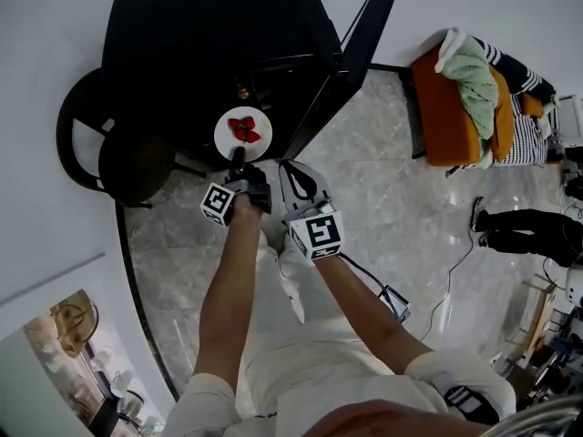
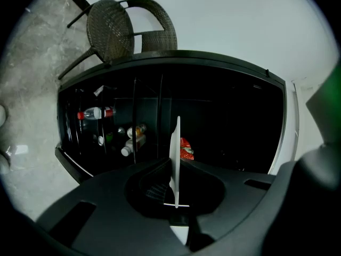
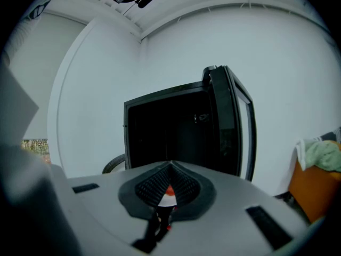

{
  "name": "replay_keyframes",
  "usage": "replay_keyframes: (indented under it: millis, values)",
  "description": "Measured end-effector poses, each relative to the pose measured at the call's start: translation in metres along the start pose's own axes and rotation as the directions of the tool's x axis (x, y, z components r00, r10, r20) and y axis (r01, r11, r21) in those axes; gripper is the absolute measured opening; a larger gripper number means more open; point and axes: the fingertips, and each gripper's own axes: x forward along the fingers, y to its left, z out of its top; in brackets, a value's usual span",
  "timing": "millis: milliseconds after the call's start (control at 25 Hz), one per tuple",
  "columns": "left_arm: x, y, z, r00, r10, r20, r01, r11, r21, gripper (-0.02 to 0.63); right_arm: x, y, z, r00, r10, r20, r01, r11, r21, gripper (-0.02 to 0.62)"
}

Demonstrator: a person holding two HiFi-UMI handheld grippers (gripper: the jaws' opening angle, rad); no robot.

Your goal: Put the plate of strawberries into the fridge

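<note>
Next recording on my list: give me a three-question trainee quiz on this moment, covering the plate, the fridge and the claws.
1. True or false: the fridge has its door standing open.
2. Which claw grips the plate by its rim? A) left B) right C) both
3. Fill in: the plate carries red ____.
Key:
1. True.
2. A. The left claw is shut on the rim. The right claw is shut and holds nothing.
3. strawberries.
</note>
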Motion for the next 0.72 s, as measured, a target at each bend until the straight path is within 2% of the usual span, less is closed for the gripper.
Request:
replay_keyframes:
  millis: [160,360,720]
  values:
    - [0.010,0.007,-0.002,1.000,0.011,0.003,-0.011,1.000,0.010,0.019,0.001,-0.001,0.000,1.000,0.000,0.003,0.000,1.000,0.005,0.012]
    - [0.021,0.018,0.002,0.999,-0.014,0.041,0.015,1.000,-0.010,0.018,0.002,-0.002,0.000,1.000,0.007,-0.001,-0.007,1.000,-0.006,0.012]
    - [0.040,0.026,-0.001,1.000,0.014,0.014,-0.014,1.000,0.023,0.020,0.002,0.000,-0.006,0.999,0.029,-0.015,-0.029,1.000,0.006,0.012]
